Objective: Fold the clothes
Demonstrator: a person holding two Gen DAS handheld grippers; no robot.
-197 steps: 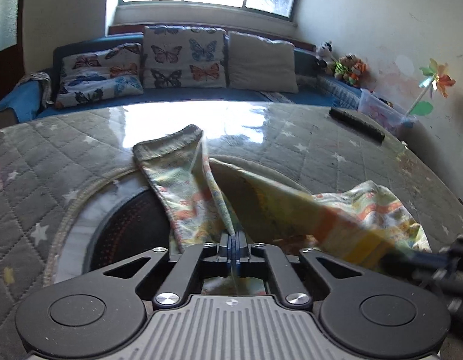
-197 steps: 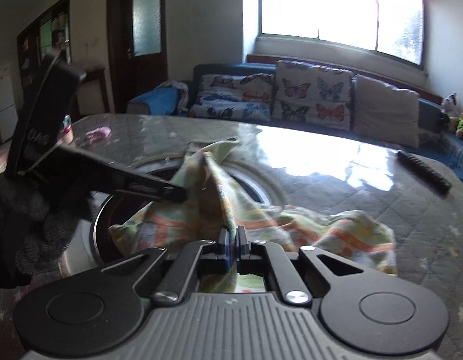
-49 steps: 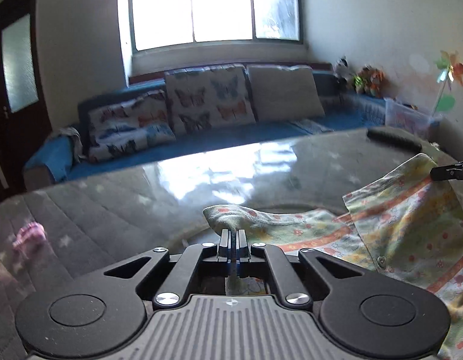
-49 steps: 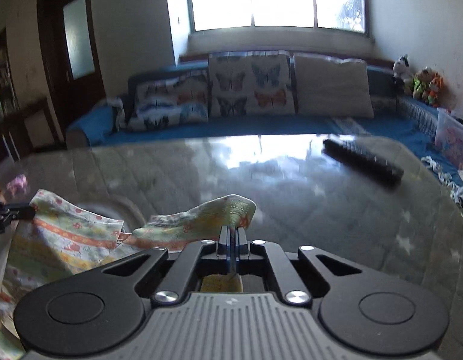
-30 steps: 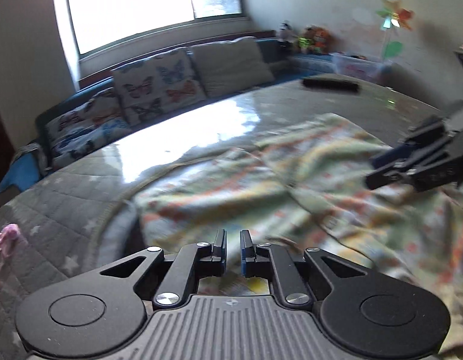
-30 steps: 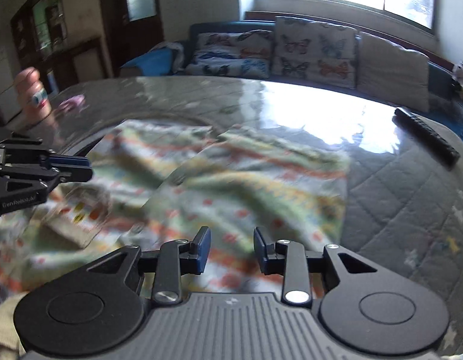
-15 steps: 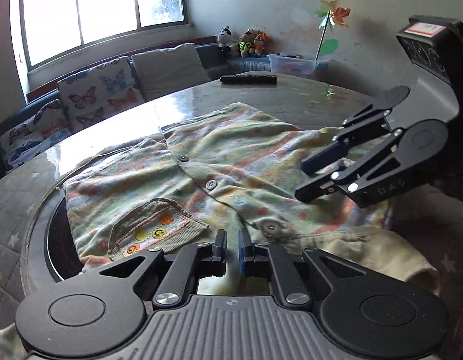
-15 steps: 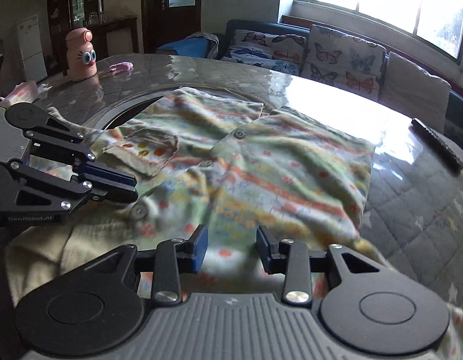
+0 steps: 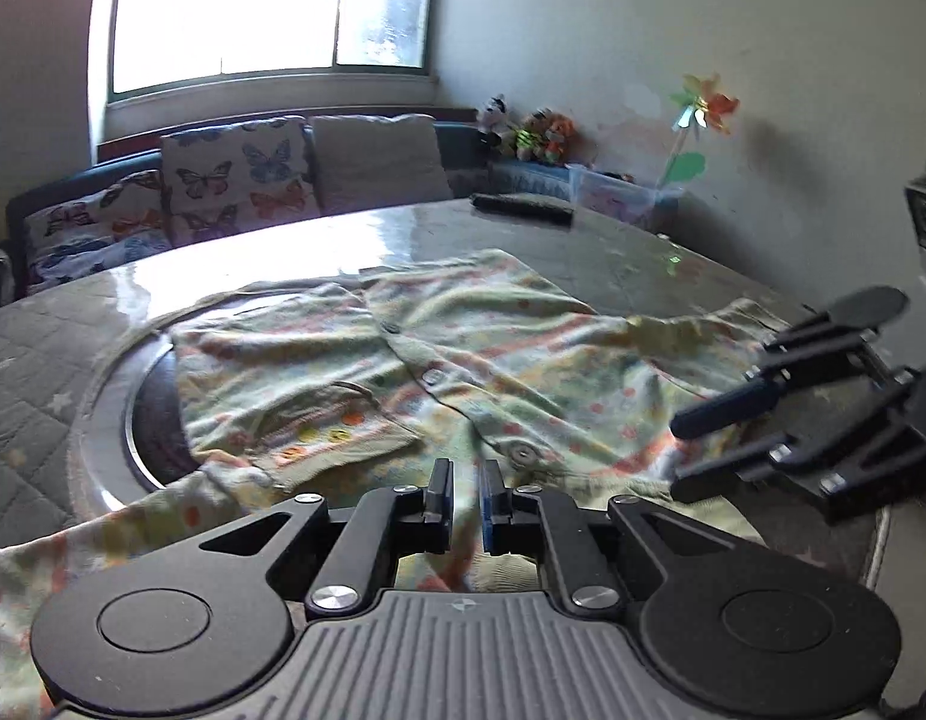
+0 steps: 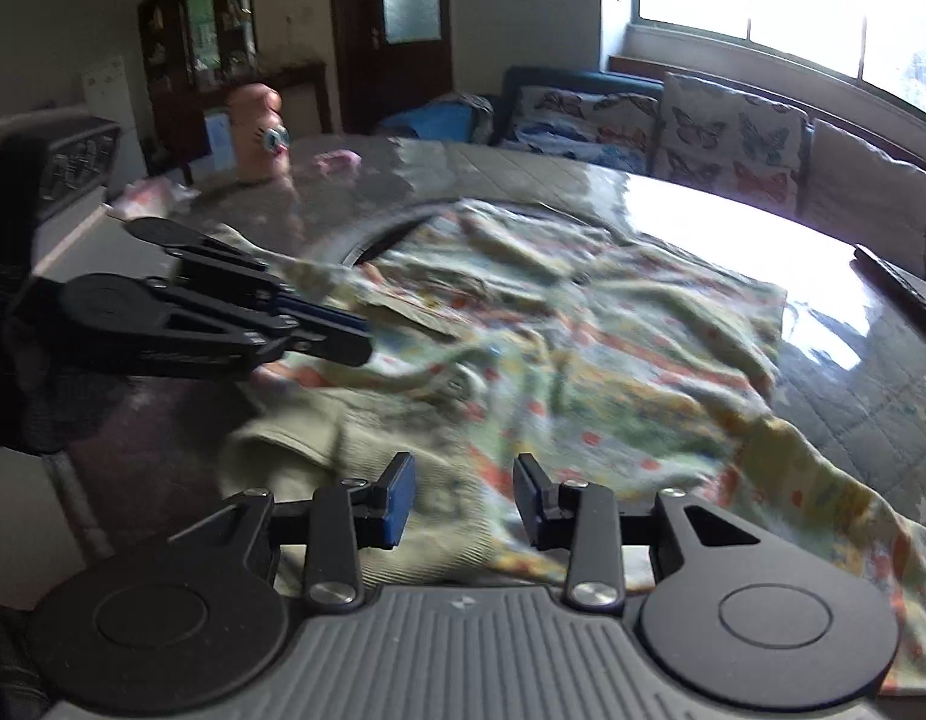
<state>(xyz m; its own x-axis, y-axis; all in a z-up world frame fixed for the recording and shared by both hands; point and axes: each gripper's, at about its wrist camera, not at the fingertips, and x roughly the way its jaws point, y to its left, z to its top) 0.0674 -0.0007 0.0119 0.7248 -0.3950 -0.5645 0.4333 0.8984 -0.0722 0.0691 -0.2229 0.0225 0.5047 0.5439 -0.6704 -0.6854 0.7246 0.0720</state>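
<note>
A patterned button-front shirt (image 9: 463,360) is spread front-up across the round table (image 9: 54,348), partly over the table's dark circular inset (image 9: 153,414). A chest pocket (image 9: 330,420) and a row of buttons (image 9: 431,377) are seen on it, and its near edge is bunched at the table's front rim.

The left gripper (image 9: 464,483) is held just above the shirt's near hem with only a narrow gap between its 2 fingers; nothing is gripped between them, and whether the tips touch the cloth cannot be told. The right gripper (image 10: 464,489) is spread wide over the near edge of the shirt, with fabric seen through the gap but not pinched. Each gripper is visible in the other's view, hanging over the cloth at the side: the right one (image 9: 781,414) over the shirt's right part, the left one (image 10: 318,330) over its left part, though blur makes contact hard to judge.

Further out, a dark remote control (image 9: 521,208) lies on the table's far side, a pink bottle-shaped toy (image 10: 258,132) stands near the far left edge, and a sofa with butterfly cushions (image 9: 234,180) is set under the window (image 9: 264,6).
</note>
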